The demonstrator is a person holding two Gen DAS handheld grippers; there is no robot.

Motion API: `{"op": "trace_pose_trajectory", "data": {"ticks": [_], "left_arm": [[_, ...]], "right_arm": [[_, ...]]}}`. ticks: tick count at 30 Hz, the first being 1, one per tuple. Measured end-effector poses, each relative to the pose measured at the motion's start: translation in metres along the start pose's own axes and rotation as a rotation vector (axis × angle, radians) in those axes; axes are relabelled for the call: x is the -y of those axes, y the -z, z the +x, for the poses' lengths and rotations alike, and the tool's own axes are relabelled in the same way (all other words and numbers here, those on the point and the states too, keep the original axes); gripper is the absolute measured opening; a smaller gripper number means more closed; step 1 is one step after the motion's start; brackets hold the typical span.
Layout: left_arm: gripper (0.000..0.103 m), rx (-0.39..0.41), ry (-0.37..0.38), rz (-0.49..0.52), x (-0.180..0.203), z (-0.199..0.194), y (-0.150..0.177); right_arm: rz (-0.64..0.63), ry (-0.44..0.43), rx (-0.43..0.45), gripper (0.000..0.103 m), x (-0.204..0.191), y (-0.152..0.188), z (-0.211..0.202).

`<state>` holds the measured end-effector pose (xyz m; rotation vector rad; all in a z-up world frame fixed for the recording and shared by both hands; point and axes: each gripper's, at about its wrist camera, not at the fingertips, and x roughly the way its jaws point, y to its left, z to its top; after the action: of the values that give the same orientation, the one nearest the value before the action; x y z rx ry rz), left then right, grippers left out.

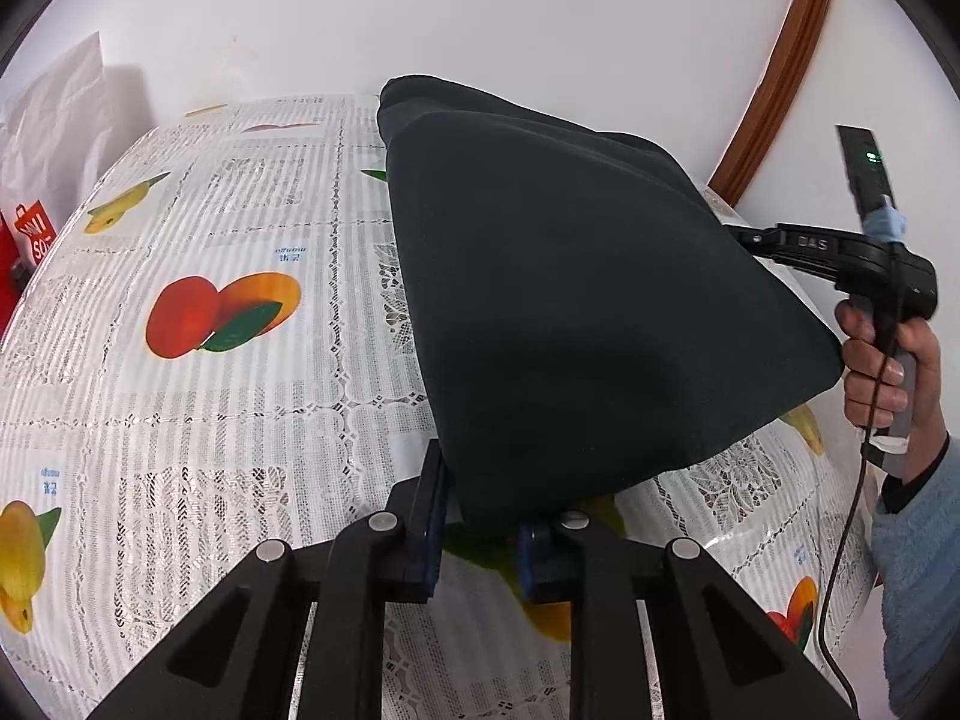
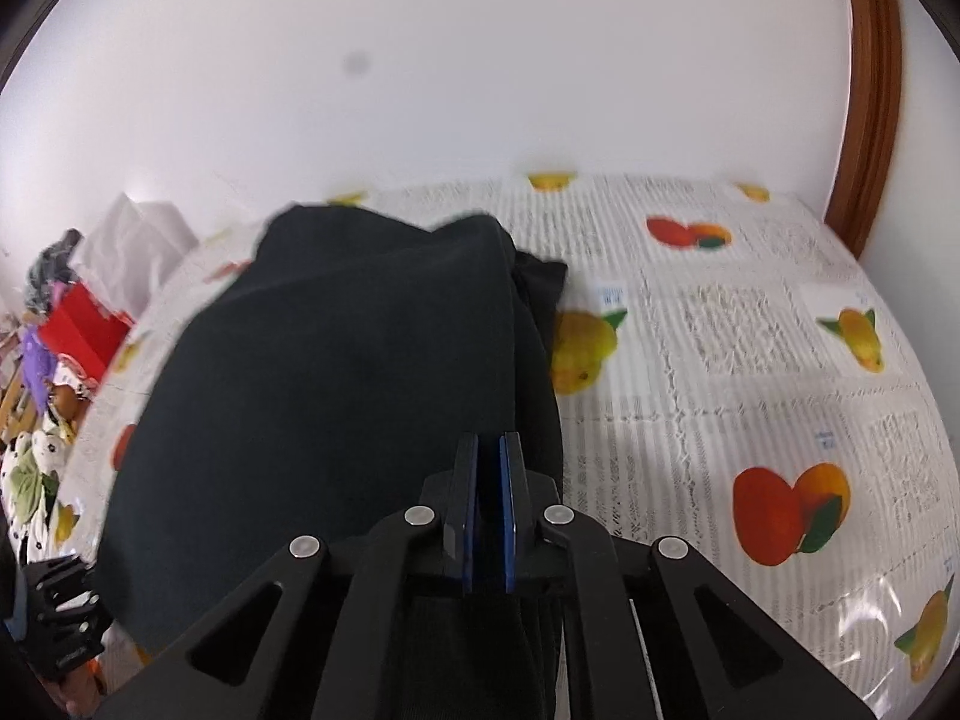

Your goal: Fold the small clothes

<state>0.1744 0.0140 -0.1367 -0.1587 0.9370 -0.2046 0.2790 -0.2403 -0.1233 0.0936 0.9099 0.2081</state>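
Both grippers have the dark garment (image 1: 588,300) pinched and lifted off the table (image 1: 240,420), near edge raised, far part still resting on the fruit-print tablecloth (image 2: 750,360). The left gripper (image 1: 480,516) is closed narrow on the near-left corner of the cloth; fabric sits between its blue pads (image 1: 435,546) and hangs over them. The right gripper (image 2: 489,510) is squeezed almost fully together, blue pads nearly touching, with a thin fold of the same garment caught between and running down below the jaws. From the left wrist view the right gripper shows at the far-right side of the cloth, held by the person's hand (image 1: 888,372), blue sleeve (image 1: 918,570) below it.

Judgement: the step in hand looks like carrying the near edge up and over toward the far side to make a fold. To do it well, keep both grips tight, cloth is thin and the right pinch looks shallow, could slip. Move both hands together at the same height so the raised edge stays taut and straight, no sag in the middle. Lay it down so edges line up with the far part on the table, then let go only after the fabric is flat. Red bag (image 1: 30,240) and clutter at the far-left are well apart, no obstacle.
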Motion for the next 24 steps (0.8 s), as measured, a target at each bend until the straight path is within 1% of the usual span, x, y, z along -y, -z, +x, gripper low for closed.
{"op": "trace_pose_trajectory", "data": {"ticks": [1, 3, 4, 6, 7, 10, 12, 13, 14, 15, 16, 17, 19, 24], "left_arm": [[0.019, 0.001, -0.001, 0.002, 0.000, 0.000, 0.000], [0.019, -0.002, -0.001, 0.001, 0.001, 0.000, 0.001], [0.019, -0.005, 0.001, 0.001, 0.001, 0.000, 0.001], [0.019, -0.008, 0.005, -0.002, 0.000, 0.000, 0.000], [0.019, -0.009, 0.005, -0.001, 0.000, 0.000, 0.000], [0.019, -0.013, 0.002, -0.002, 0.000, 0.001, -0.001], [0.020, -0.016, 0.003, -0.003, -0.001, 0.001, -0.001], [0.020, -0.017, 0.003, -0.001, -0.001, 0.000, -0.001], [0.020, -0.018, 0.002, 0.002, 0.000, 0.000, -0.001], [0.020, -0.017, -0.001, 0.007, 0.000, 0.001, -0.001], [0.020, -0.017, -0.004, 0.009, 0.001, 0.000, -0.001], [0.020, -0.017, -0.007, 0.009, 0.001, 0.001, -0.001], [0.020, -0.018, -0.008, 0.007, 0.002, 0.001, -0.001], [0.020, -0.019, -0.001, 0.000, 0.000, 0.000, -0.001]], "right_arm": [[0.002, -0.014, 0.010, 0.004, 0.002, 0.000, 0.000], [0.020, -0.024, 0.084, 0.003, 0.010, 0.001, -0.010], [0.033, -0.032, 0.100, 0.003, 0.014, 0.002, -0.012], [0.064, -0.048, 0.080, 0.002, 0.020, 0.003, -0.010], [0.058, -0.038, 0.072, 0.002, 0.019, 0.005, -0.009], [0.018, -0.001, 0.084, 0.003, 0.009, 0.006, -0.018], [0.025, 0.019, 0.093, 0.004, 0.008, 0.007, -0.027], [0.030, 0.013, 0.102, 0.005, 0.009, 0.008, -0.031], [0.037, -0.004, 0.103, 0.008, 0.010, 0.008, -0.034], [0.041, -0.018, 0.096, 0.011, 0.011, 0.007, -0.034], [0.042, -0.023, 0.084, 0.017, 0.012, 0.004, -0.033], [0.042, -0.019, 0.072, 0.021, 0.011, 0.000, -0.030], [0.041, -0.007, 0.053, 0.021, 0.010, -0.009, -0.023], [0.004, -0.009, -0.045, 0.021, 0.002, -0.034, 0.009]]}}
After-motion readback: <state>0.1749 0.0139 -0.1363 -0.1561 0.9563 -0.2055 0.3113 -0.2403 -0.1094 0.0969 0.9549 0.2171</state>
